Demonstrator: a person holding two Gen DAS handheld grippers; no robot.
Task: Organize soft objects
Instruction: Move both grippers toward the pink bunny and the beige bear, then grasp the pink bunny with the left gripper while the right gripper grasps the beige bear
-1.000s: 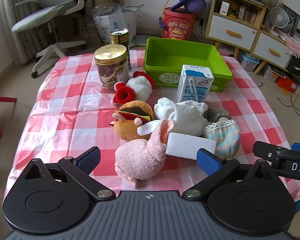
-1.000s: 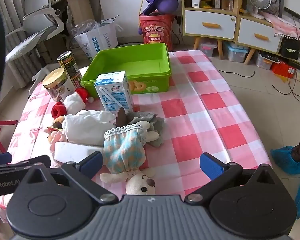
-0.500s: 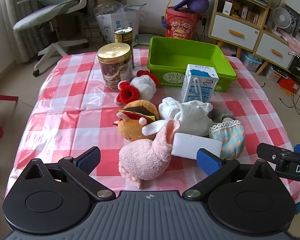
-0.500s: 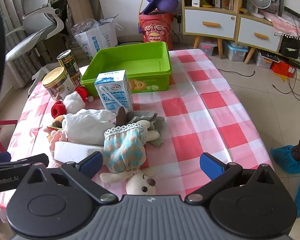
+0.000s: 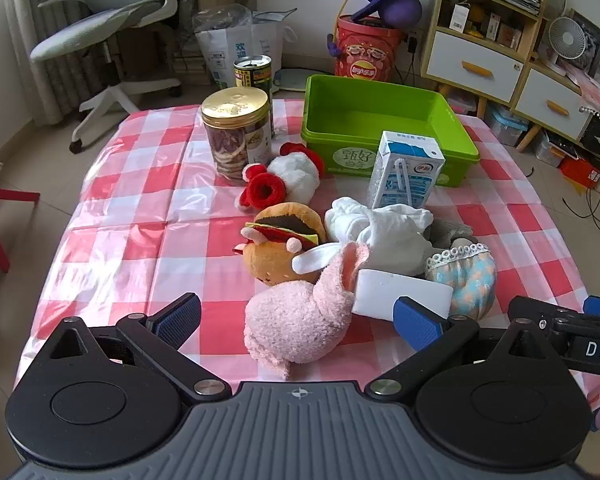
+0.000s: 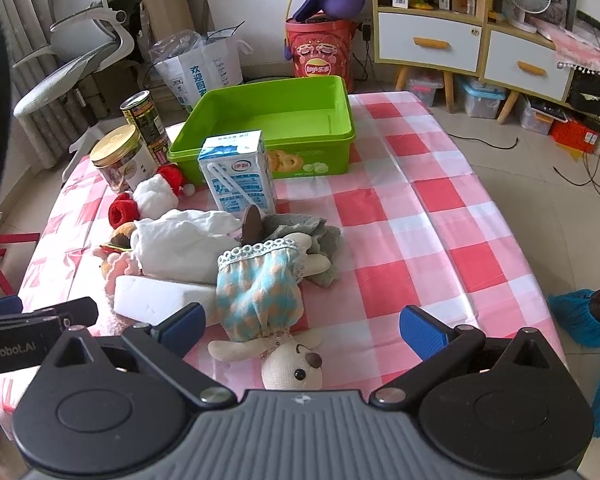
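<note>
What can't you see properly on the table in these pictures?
- Grey cloth: mostly under the doll in the blue dress in the right wrist view; shape unclear.
- Burger toy: hidden behind the white cloth there.
- Tall can: lower part behind the gold-lid jar in the left wrist view.
- Near table edge: covered by both claws' bodies.

A glossy plastic cloth (image 5: pixel 132 216) is covering the desk, catching glare. The pink rabbit (image 5: pixel 300 320) is looking fuzzy and matt. The green bin (image 5: pixel 380 120) is showing smooth, shiny plastic. The jar (image 5: pixel 236 136) is wearing a gleaming gold metal lid, and the milk carton (image 5: pixel 406 170) is looking like coated paper.
</note>
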